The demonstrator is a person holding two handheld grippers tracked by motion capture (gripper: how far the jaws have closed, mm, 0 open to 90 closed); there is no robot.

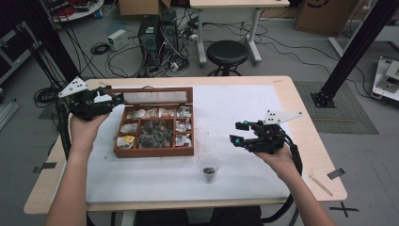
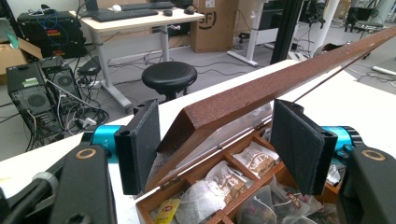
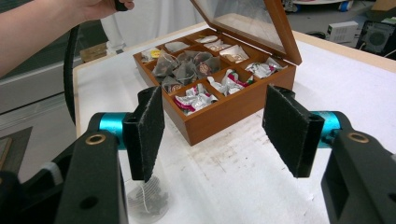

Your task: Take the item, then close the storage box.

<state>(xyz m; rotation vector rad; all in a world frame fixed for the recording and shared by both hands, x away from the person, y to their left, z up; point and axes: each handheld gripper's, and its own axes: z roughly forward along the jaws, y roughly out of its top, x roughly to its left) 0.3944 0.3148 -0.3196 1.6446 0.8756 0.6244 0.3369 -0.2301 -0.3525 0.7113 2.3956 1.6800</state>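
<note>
Two grippers: left gripper seemingly clamps the lid, right gripper released, cup half-hidden

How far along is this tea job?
Done: a tea bag sits in the cup. In hand: the left tool holds the box lid up; the right tool is open and holds nothing. Left: probably lowering the lid onto the box.

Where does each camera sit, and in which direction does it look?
High view: above the person's side, looking down on table; both forearms and tongs show.
Left gripper view: on left tongs, facing the wooden box's lid between its pads.
Right gripper view: on right tongs, facing box and cup.
All views share the box.
</note>
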